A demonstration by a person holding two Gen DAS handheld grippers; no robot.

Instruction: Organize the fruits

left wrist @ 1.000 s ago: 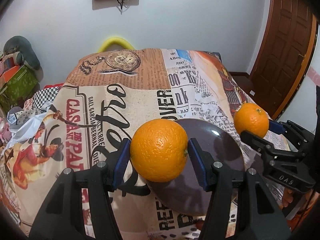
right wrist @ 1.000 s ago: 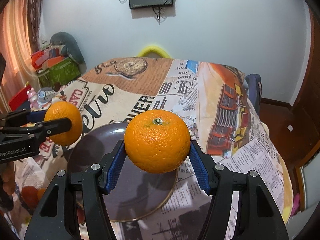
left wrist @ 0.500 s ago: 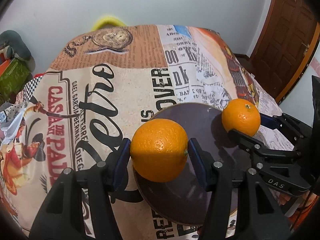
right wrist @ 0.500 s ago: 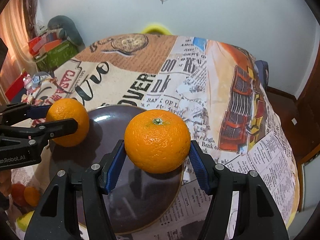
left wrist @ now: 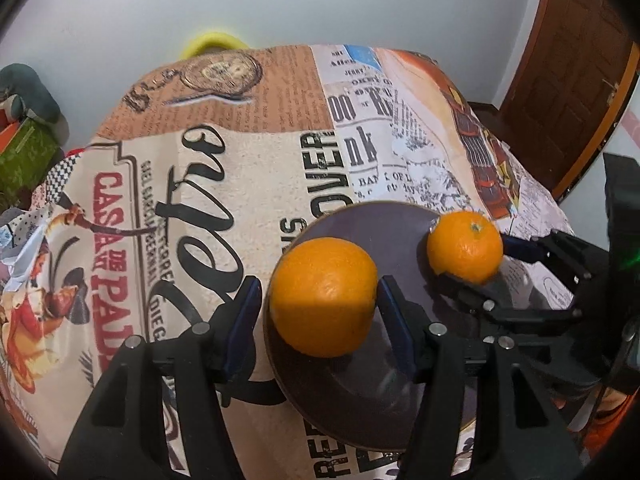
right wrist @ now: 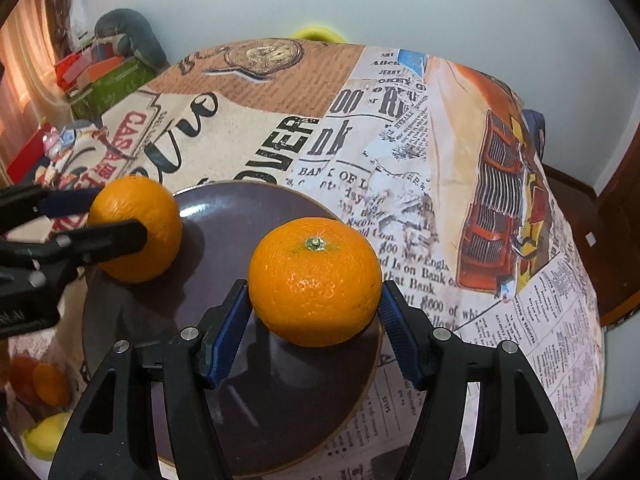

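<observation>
A: What is each claw doing?

B: The left claw [left wrist: 320,304] is clenched on an orange, the left orange [left wrist: 323,297], its blue pads pressing both flanks. The right claw [right wrist: 314,312] grips a second fruit, the right orange [right wrist: 315,281], the same way, stem end up.

A: Where are they relative to the plate?

B: Both hang over the dark plate [right wrist: 248,400] that lies on the surface [right wrist: 400,160] with its newspaper-print cloth. The left orange is over the plate's left rim, the right one over its right side. I cannot tell whether either fruit already touches the plate; the shadows under them are close and dark, which suggests they are low.

A: Why hold them apart like that?

B: My guess is spacing. Coming in from opposite sides keeps the claws clear of one another and leaves each fruit its own spot, so neither knocks the other when let go.

A: What does the next move call for?

B: Probably setting them down and opening gently. Oranges roll, and the plate looks shallow, so a release from any height could send one off the rim onto the cloth.

A: Anything else around?

B: More fruit [right wrist: 44,384], orange and yellow-green, shows at the lower left of the right view, blurred.
</observation>
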